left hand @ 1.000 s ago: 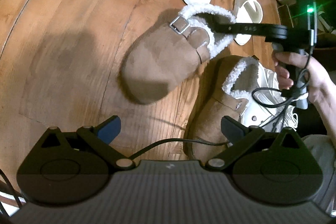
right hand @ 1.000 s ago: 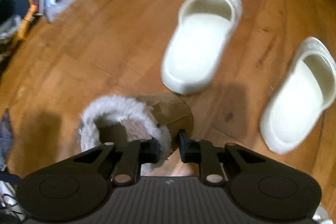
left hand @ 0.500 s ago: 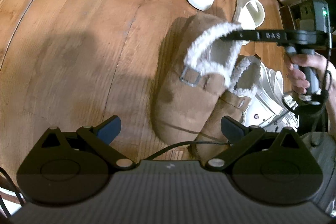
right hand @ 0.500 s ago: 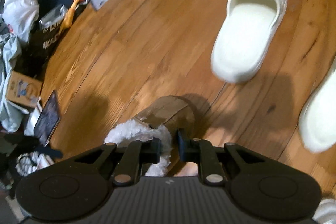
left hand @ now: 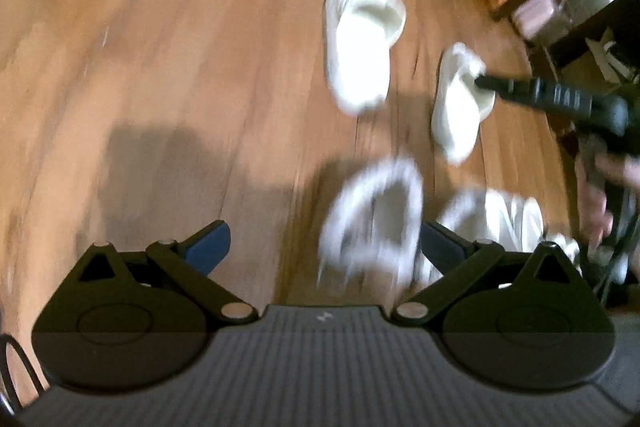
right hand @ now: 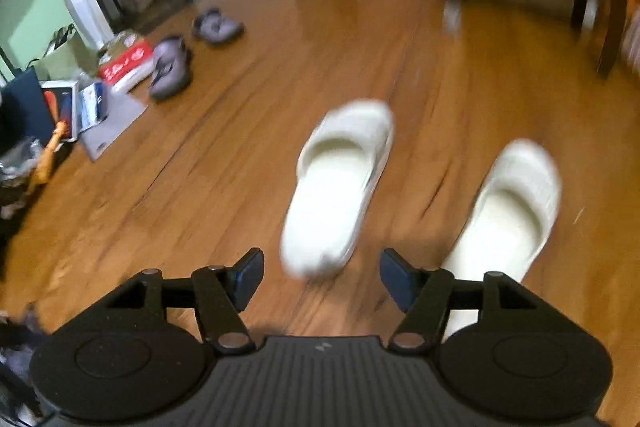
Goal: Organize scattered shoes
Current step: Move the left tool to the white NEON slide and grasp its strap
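The left gripper [left hand: 324, 245] stands wide and empty, a blurred fleece-lined slipper [left hand: 374, 217] lying on the wooden floor [left hand: 180, 67] just ahead, close to its right finger. The right gripper [right hand: 322, 277] is also spread wide, holding nothing, with one white slide [right hand: 340, 187] just beyond its fingertips and a second white slide [right hand: 512, 207] beside it to the right; farther off, two grey slippers [right hand: 172, 69] lie near the clutter at the left wall

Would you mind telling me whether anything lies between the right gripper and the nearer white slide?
Nothing visible does. The right gripper is open, with only bare wood floor between it and the heel of the nearer white slide. The other slide lies apart, to its right.
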Motion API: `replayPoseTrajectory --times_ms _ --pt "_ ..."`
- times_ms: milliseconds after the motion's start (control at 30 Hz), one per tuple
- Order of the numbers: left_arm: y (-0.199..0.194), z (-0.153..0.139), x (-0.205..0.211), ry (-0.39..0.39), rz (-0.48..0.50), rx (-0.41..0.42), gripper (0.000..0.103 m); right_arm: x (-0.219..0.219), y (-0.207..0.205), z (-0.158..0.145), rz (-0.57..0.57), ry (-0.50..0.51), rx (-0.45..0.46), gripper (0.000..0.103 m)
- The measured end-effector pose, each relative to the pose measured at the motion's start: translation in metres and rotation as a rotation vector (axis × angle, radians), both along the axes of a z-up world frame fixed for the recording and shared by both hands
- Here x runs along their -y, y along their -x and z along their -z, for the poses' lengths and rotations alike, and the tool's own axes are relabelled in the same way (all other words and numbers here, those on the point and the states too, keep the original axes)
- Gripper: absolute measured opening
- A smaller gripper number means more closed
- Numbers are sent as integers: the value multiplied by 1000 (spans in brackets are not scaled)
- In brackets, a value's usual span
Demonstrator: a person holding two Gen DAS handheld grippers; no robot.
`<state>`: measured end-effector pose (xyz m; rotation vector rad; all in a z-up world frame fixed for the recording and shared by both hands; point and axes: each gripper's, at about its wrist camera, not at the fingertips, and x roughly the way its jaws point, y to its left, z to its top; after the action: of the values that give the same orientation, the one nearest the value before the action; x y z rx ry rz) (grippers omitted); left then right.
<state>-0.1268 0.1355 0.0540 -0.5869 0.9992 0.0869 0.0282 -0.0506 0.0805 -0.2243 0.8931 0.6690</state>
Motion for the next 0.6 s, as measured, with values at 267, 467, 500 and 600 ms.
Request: replayPoseTrajectory --times_ms 267,467,500,600 --pt "-135 21 -3 -179 47 76 100 -4 -44 34 201 39 90 71" --pt "-195 42 -2 -288 66 113 90 27 -68 54 300 57 8 68" --pt "-201 46 -2 -305 68 118 87 30 -69 53 299 57 7 68" --pt "-222 58 0 -354 74 131 84 36 -69 52 291 49 4 68"
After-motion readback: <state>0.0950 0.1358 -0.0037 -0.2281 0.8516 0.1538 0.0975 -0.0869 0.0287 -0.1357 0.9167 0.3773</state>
